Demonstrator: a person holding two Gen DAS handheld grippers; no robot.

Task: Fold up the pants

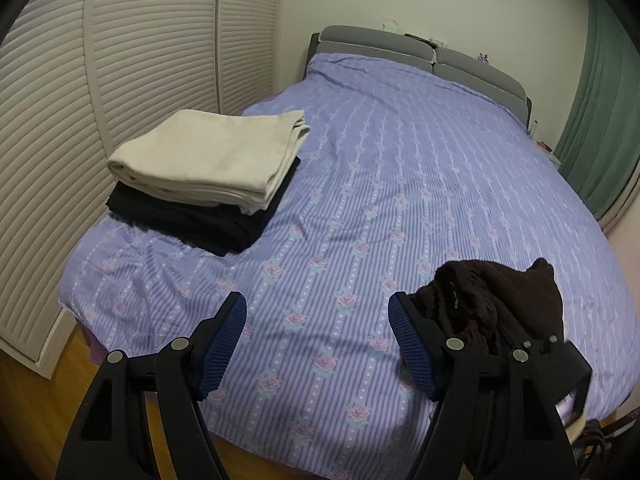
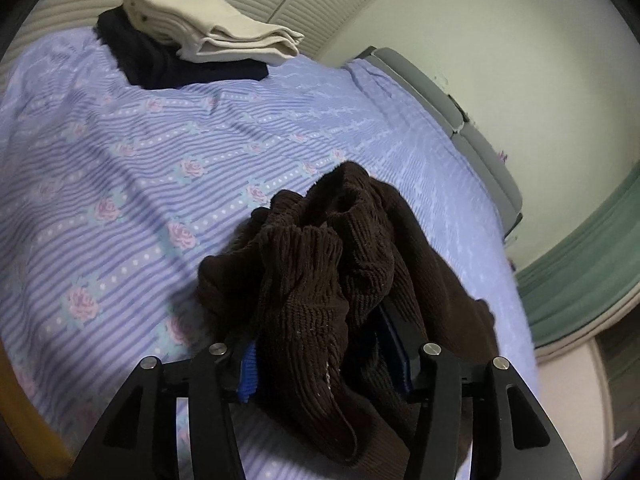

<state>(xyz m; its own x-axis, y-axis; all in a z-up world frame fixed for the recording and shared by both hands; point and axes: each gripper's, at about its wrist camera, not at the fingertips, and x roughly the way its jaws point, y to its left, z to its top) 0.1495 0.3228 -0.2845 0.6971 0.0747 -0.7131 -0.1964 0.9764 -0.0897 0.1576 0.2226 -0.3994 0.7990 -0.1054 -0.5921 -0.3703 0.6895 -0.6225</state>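
Dark brown ribbed pants [image 2: 344, 264] lie in a crumpled heap between the fingers of my right gripper [image 2: 324, 344], which is closed around the bunched cloth above the bed. The same brown pants [image 1: 492, 304] show at the lower right of the left wrist view, just right of my left gripper [image 1: 316, 320]. The left gripper is open and empty, its blue pads [image 1: 224, 344] hovering over the bedspread near the foot of the bed.
A purple striped floral bedspread [image 1: 400, 184] covers the bed. A folded cream garment [image 1: 208, 156] lies on a folded black one [image 1: 200, 220] at the bed's left side. Louvred closet doors [image 1: 100, 80] stand left, a grey headboard [image 1: 420, 52] at the far end, green curtain [image 1: 600, 100] right.
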